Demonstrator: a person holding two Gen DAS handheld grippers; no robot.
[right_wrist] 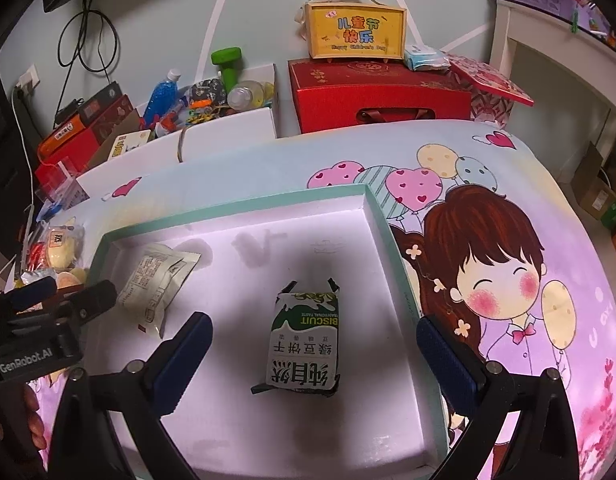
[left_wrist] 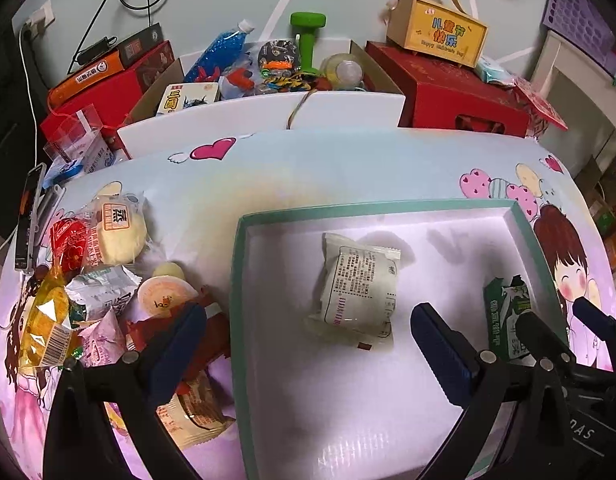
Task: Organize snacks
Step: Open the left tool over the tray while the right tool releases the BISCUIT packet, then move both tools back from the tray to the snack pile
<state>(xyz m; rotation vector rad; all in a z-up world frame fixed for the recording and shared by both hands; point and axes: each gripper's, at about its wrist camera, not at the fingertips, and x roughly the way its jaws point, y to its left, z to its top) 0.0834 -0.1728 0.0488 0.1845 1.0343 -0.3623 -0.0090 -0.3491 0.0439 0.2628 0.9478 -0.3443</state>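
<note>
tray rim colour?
Mint green rim, white inside; clearest in the right wrist view.

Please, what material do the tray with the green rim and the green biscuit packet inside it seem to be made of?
The tray looks like cardboard: thin folded walls with sharp corners, a matte teal outside and a slightly glossy white inside that reflects light. The green biscuit packet seems to be printed plastic film, judging by its crimped, serrated end seals and faint sheen.

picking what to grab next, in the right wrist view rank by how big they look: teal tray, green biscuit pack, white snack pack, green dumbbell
1. teal tray
2. green biscuit pack
3. white snack pack, close to the biscuit pack
4. green dumbbell, farther away, so unsure
</note>
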